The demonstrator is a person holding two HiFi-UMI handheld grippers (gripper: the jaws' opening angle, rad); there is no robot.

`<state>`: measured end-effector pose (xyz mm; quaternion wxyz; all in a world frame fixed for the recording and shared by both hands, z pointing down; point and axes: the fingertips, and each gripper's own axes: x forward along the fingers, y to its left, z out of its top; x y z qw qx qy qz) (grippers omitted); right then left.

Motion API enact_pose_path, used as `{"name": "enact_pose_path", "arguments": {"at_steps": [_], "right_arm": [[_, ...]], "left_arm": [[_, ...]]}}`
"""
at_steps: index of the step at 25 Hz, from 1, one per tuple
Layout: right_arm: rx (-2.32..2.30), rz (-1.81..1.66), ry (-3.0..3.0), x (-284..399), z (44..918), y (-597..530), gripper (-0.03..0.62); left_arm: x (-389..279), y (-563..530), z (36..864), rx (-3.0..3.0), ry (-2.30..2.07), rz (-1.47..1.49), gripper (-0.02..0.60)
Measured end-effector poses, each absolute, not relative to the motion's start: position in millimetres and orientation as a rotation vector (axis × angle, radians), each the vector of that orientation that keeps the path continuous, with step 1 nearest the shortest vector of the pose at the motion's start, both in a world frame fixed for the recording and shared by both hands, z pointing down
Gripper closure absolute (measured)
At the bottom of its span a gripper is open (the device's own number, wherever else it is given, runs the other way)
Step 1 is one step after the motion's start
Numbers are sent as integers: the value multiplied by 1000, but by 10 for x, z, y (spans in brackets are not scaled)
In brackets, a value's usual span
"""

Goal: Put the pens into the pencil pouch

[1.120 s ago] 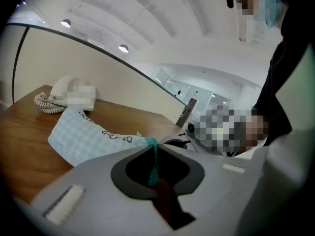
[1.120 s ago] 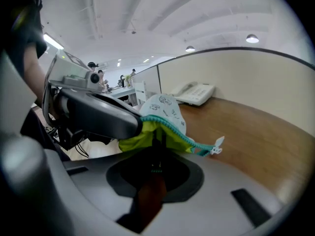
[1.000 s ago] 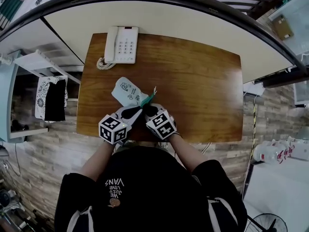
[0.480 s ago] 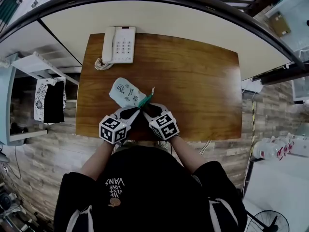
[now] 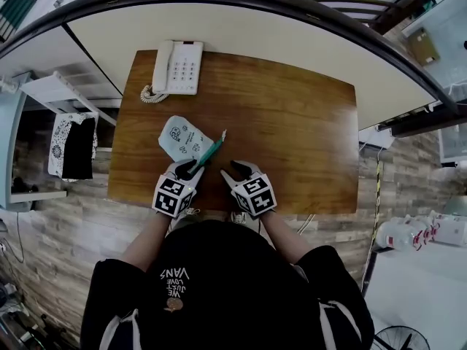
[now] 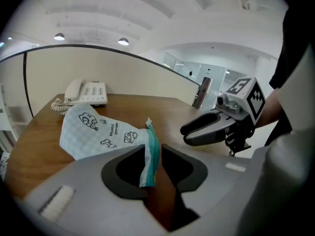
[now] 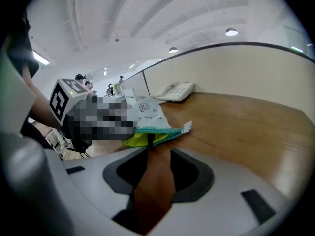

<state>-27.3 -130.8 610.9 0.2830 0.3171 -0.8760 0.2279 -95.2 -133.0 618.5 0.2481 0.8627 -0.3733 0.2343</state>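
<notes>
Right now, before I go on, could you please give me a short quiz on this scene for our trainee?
1. True or false: the white corded telephone sits at the brown wooden table's far left corner.
2. What stands between the left tool's jaws? A nothing; B the teal zipper edge of the pale blue printed fabric pouch; C a pen.
3. Does the right tool hold anything?
Key: 1 true; 2 B; 3 no, its jaws stand apart and empty. Both tools' jaws have just been opening.
</notes>
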Motion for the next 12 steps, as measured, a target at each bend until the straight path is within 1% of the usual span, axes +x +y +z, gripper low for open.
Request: {"name": "enact_pose_path", "arguments": {"at_steps": [1,2,6,12], "right_arm": [[848,606,-2347,-236,6093,-1301,477],[849,602,-2348,-199,6076,-1293,477],[868,591,-2358,-59,5985,-1273,478],[929,599,-2394,150,5835,-1265,479]], "left_arm": [[-952,-1320,6209,2345,-1037,658,474],[-956,-1303,6231,2334,-1055,672,463],[-1004,-1220,6189,2281,-1134,677,453],[-1122,-1190,5876,2234,-1340,550,446]]}}
